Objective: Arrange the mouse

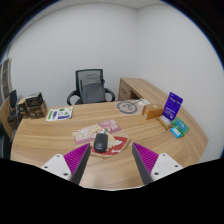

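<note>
A dark mouse (100, 142) lies on a pink and white mouse mat (108, 140) on the wooden desk (60, 135), just ahead of my fingers and a little toward the left one. My gripper (110, 160) is open, with its magenta pads (79, 158) wide apart and only bare desk between them. The fingers do not touch the mouse.
A black office chair (92, 86) stands behind the desk. A dark box (33, 103) and a green-edged paper (59, 113) lie at the left. A round clock-like disc (127, 106), a brown box (152, 112), a purple card (174, 103) and a teal box (179, 129) sit at the right.
</note>
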`<state>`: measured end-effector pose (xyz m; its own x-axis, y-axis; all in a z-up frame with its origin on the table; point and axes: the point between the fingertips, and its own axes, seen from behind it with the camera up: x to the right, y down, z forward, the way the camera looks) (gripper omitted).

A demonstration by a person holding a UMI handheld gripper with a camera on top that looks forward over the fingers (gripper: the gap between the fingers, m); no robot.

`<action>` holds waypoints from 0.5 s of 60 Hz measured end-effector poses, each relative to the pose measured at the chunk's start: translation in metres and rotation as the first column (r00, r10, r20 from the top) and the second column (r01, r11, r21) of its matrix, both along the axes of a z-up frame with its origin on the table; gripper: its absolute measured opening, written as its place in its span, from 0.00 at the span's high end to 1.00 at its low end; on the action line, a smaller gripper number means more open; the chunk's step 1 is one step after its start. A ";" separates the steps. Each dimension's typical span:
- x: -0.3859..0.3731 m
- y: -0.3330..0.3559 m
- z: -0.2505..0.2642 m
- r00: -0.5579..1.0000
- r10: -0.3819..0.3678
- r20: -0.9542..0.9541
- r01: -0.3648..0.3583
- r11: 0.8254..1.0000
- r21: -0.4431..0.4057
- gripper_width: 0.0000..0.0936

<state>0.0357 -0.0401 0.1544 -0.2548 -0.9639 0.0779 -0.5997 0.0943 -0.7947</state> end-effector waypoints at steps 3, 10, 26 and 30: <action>-0.029 0.001 0.016 1.000 0.003 -0.004 -0.003 1.000 -0.016 0.07; -0.090 0.006 0.044 1.000 0.018 -0.015 -0.018 0.999 -0.040 0.08; -0.195 0.002 0.082 0.999 0.032 -0.014 -0.033 0.995 -0.089 0.07; -0.209 0.000 0.083 0.999 0.039 -0.010 -0.039 0.997 -0.071 0.08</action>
